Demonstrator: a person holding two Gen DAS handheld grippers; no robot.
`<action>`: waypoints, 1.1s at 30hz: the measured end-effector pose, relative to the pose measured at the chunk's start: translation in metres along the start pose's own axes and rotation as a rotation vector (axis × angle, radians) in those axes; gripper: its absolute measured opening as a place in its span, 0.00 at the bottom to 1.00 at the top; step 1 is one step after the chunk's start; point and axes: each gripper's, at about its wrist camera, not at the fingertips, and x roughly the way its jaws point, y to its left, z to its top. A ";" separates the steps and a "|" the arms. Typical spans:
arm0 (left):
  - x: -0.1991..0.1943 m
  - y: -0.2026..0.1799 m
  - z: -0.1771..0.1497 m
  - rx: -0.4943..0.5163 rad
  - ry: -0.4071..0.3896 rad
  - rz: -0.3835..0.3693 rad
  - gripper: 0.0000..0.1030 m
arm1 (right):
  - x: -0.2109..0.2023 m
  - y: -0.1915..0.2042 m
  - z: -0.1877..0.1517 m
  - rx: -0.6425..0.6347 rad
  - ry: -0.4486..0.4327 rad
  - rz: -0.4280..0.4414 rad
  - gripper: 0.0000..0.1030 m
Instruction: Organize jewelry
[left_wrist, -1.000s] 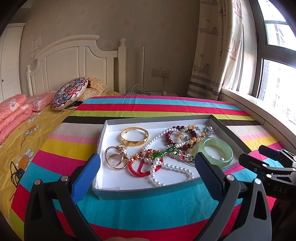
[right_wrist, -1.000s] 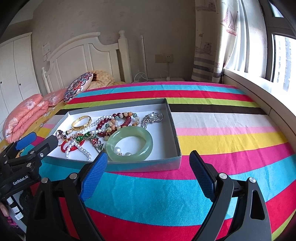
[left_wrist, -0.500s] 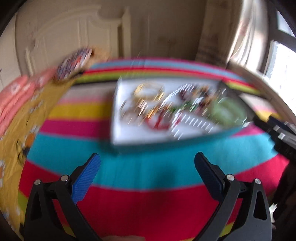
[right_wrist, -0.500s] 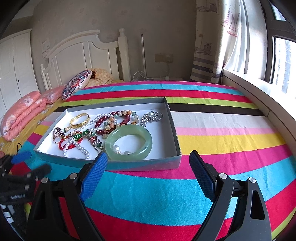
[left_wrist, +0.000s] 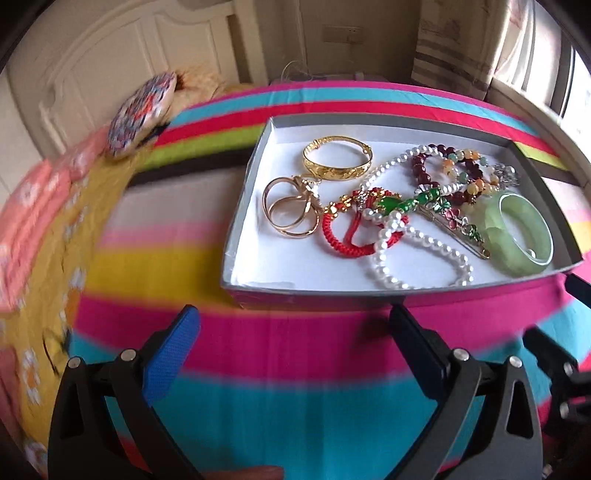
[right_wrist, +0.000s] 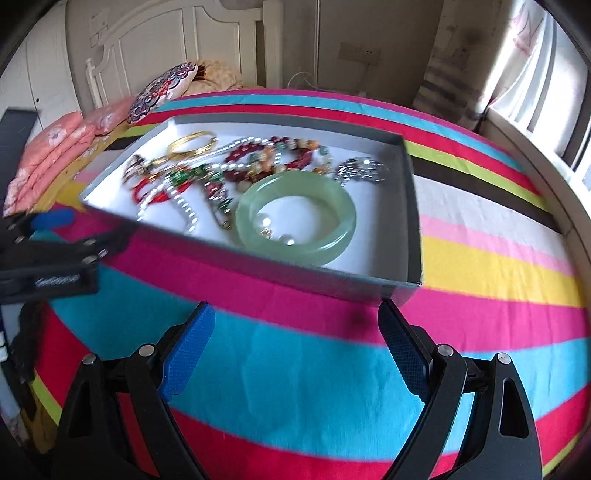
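While both hand-held grippers (left_wrist: 293, 334) (right_wrist: 295, 332) gape empty, the jewelry tray (left_wrist: 255, 288) lies just ahead.

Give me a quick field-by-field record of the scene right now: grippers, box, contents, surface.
left gripper: open, empty, short of the box's near wall
right gripper: open, empty, short of the box's near wall
box: shallow, grey walls, white floor, no lid, on the bedspread
contents: gold bangle, gold rings, red cord bracelet, pearl necklace, bead bracelet, green bangle, silver brooch
arrangement: tangled in the middle; green bangle at the right end
bedspread: striped, multicoloured
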 end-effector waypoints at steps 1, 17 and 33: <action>0.004 -0.005 0.009 0.015 -0.006 -0.002 0.98 | 0.002 -0.002 0.005 0.007 0.002 0.013 0.84; 0.038 -0.017 0.037 -0.033 -0.037 -0.136 0.98 | 0.036 -0.057 0.047 0.125 0.008 -0.140 0.89; 0.034 -0.011 0.029 -0.040 -0.040 -0.130 0.98 | 0.035 -0.056 0.046 0.178 0.018 -0.135 0.96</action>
